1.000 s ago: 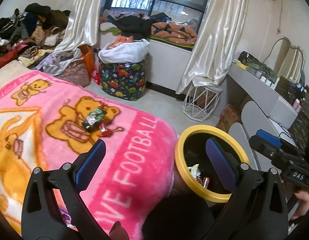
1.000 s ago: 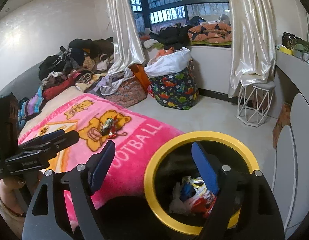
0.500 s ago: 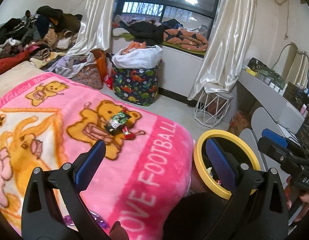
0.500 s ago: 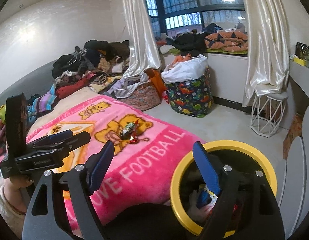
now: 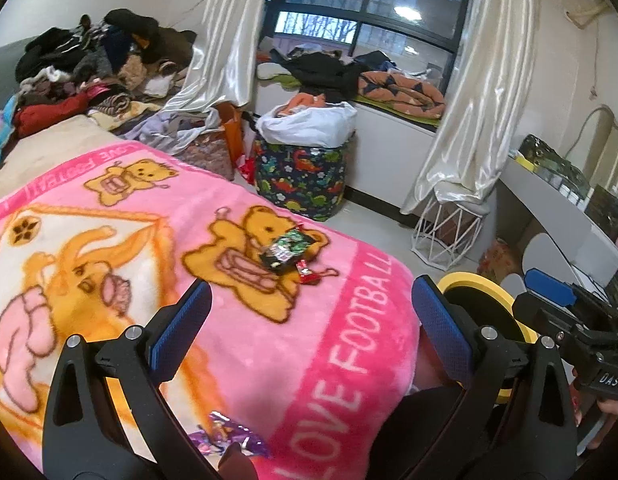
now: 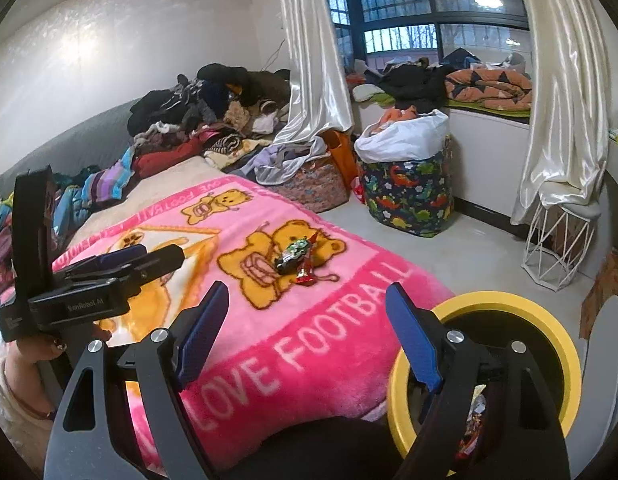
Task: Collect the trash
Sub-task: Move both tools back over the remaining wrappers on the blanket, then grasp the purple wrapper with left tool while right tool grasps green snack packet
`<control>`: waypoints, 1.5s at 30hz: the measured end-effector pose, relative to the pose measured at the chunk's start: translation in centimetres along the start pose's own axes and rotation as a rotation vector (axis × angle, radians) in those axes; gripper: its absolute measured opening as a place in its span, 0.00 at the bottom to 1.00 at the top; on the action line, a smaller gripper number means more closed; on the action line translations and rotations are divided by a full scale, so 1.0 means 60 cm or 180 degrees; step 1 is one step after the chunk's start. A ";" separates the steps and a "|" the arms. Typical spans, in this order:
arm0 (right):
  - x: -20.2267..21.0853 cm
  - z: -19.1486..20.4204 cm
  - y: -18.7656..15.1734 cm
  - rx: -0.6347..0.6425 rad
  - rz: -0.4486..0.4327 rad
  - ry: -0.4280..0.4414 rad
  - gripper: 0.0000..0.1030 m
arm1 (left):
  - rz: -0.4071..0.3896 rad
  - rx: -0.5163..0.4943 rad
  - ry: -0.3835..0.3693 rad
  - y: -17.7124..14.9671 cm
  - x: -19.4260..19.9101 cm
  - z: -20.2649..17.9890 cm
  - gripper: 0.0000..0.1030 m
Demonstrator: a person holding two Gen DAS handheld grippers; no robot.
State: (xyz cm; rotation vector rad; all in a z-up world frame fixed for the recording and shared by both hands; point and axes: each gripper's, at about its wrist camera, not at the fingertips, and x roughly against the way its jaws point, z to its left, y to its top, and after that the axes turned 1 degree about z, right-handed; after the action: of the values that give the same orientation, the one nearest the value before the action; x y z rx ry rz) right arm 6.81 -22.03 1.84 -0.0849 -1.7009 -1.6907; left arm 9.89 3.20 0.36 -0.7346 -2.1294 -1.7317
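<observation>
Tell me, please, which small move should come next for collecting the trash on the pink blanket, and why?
Probably move the right tongs forward to the dark green wrapper and the red wrapper lying on the bear print of the pink blanket. Both tongs are open and empty, these wrappers lie ahead, and the yellow-rimmed bin stands beside the bed for dropping them.

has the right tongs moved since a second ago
Yes. In the right wrist view the yellow-rimmed bin has slid from centre to the lower right, and the wrappers on the pink blanket now sit nearer centre, so the right tongs swung toward the bed.
</observation>
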 end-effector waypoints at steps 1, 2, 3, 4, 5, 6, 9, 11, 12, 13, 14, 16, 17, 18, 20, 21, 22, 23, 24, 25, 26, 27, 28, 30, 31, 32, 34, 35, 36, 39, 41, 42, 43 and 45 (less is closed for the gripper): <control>-0.003 0.003 0.000 0.0011 0.0006 0.0009 0.76 | -0.0003 0.0018 0.0023 -0.001 0.001 0.008 0.89; -0.009 0.008 0.001 0.0025 0.0020 0.0017 0.76 | -0.0007 0.0027 0.0041 -0.001 0.002 0.012 0.89; -0.013 0.011 0.003 0.0039 0.0030 0.0029 0.76 | -0.0011 0.0038 0.0062 -0.002 0.003 0.017 0.89; -0.018 0.016 0.004 0.0054 0.0034 0.0041 0.76 | -0.0015 0.0047 0.0079 -0.004 0.004 0.024 0.89; -0.023 0.019 0.005 0.0067 0.0041 0.0048 0.76 | -0.0016 0.0059 0.0102 -0.005 0.005 0.030 0.89; -0.030 0.024 0.008 0.0083 0.0053 0.0058 0.76 | -0.0015 0.0071 0.0126 -0.007 0.006 0.037 0.89; -0.046 0.031 0.011 0.0126 0.0083 0.0089 0.76 | 0.0000 0.0110 0.0190 -0.012 0.009 0.059 0.89; -0.060 0.042 0.012 0.0163 0.0108 0.0111 0.76 | 0.0018 0.0134 0.0227 -0.016 0.008 0.073 0.89; -0.068 0.046 0.013 0.0184 0.0120 0.0117 0.76 | 0.0025 0.0144 0.0242 -0.017 0.008 0.079 0.89; -0.075 0.051 0.014 0.0199 0.0134 0.0116 0.76 | 0.0034 0.0158 0.0258 -0.019 0.008 0.084 0.89; -0.081 0.054 0.013 0.0209 0.0148 0.0125 0.76 | 0.0050 0.0181 0.0275 -0.023 0.008 0.093 0.89; -0.096 0.061 0.016 0.0230 0.0173 0.0129 0.76 | 0.0070 0.0185 0.0299 -0.029 0.007 0.104 0.89; -0.102 0.064 0.017 0.0237 0.0184 0.0128 0.76 | 0.0087 0.0192 0.0328 -0.034 0.007 0.112 0.89; -0.110 0.067 0.018 0.0241 0.0194 0.0135 0.76 | 0.0104 0.0204 0.0330 -0.037 0.006 0.117 0.89; -0.120 0.067 0.019 0.0243 0.0207 0.0138 0.76 | 0.0139 0.0225 0.0354 -0.046 0.004 0.128 0.89; -0.128 0.068 0.020 0.0246 0.0219 0.0131 0.76 | 0.0155 0.0227 0.0359 -0.049 0.004 0.132 0.89; -0.133 0.069 0.020 0.0246 0.0226 0.0125 0.76 | 0.0176 0.0224 0.0363 -0.053 0.003 0.135 0.89; -0.141 0.070 0.021 0.0242 0.0239 0.0121 0.76 | 0.0201 0.0224 0.0370 -0.058 0.002 0.140 0.89; -0.146 0.070 0.021 0.0239 0.0249 0.0117 0.76 | 0.0229 0.0225 0.0372 -0.064 0.000 0.144 0.89; -0.155 0.069 0.022 0.0233 0.0265 0.0100 0.76 | 0.0244 0.0226 0.0370 -0.068 0.000 0.147 0.89; -0.165 0.065 0.023 0.0218 0.0281 0.0088 0.76 | 0.0266 0.0228 0.0358 -0.075 -0.001 0.151 0.89; -0.173 0.063 0.024 0.0196 0.0292 0.0083 0.76 | 0.0292 0.0227 0.0342 -0.081 -0.003 0.154 0.89; -0.180 0.060 0.026 0.0175 0.0303 0.0077 0.76 | 0.0319 0.0228 0.0324 -0.088 -0.005 0.156 0.89; -0.202 0.051 0.030 0.0098 0.0341 0.0064 0.76 | 0.0390 0.0222 0.0260 -0.106 -0.011 0.157 0.89; -0.211 0.047 0.032 0.0068 0.0360 0.0059 0.76 | 0.0419 0.0219 0.0237 -0.112 -0.013 0.157 0.89; -0.224 0.043 0.034 0.0031 0.0382 0.0052 0.76 | 0.0473 0.0199 0.0183 -0.122 -0.017 0.156 0.89; -0.246 0.034 0.039 -0.0026 0.0407 0.0039 0.76 | 0.0513 0.0162 0.0148 -0.134 -0.021 0.151 0.89; -0.257 0.031 0.042 -0.0052 0.0413 0.0029 0.76 | 0.0549 0.0151 0.0103 -0.141 -0.024 0.149 0.89; -0.271 0.025 0.046 -0.0099 0.0426 0.0018 0.75 | 0.0585 0.0160 0.0039 -0.148 -0.027 0.147 0.89; -0.307 0.007 0.055 -0.0251 0.0477 0.0039 0.75 | 0.0678 0.0126 -0.0045 -0.165 -0.036 0.141 0.86; -0.332 -0.001 0.060 -0.0305 0.0540 0.0036 0.73 | 0.0742 0.0137 -0.0088 -0.175 -0.041 0.138 0.84; -0.346 -0.005 0.063 -0.0324 0.0589 0.0029 0.71 | 0.0767 0.0147 -0.0111 -0.180 -0.043 0.137 0.83; -0.355 -0.008 0.064 -0.0321 0.0617 0.0012 0.69 | 0.0783 0.0139 -0.0131 -0.183 -0.044 0.136 0.83; -0.373 -0.013 0.067 -0.0329 0.0654 -0.0006 0.67 | 0.0787 0.0112 -0.0131 -0.188 -0.045 0.134 0.80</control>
State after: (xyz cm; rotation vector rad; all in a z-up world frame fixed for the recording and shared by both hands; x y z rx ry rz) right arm 25.68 -12.51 -6.58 -0.2993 -1.5487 -1.6233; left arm 6.50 8.84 -12.14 -0.9853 -1.9921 -1.5583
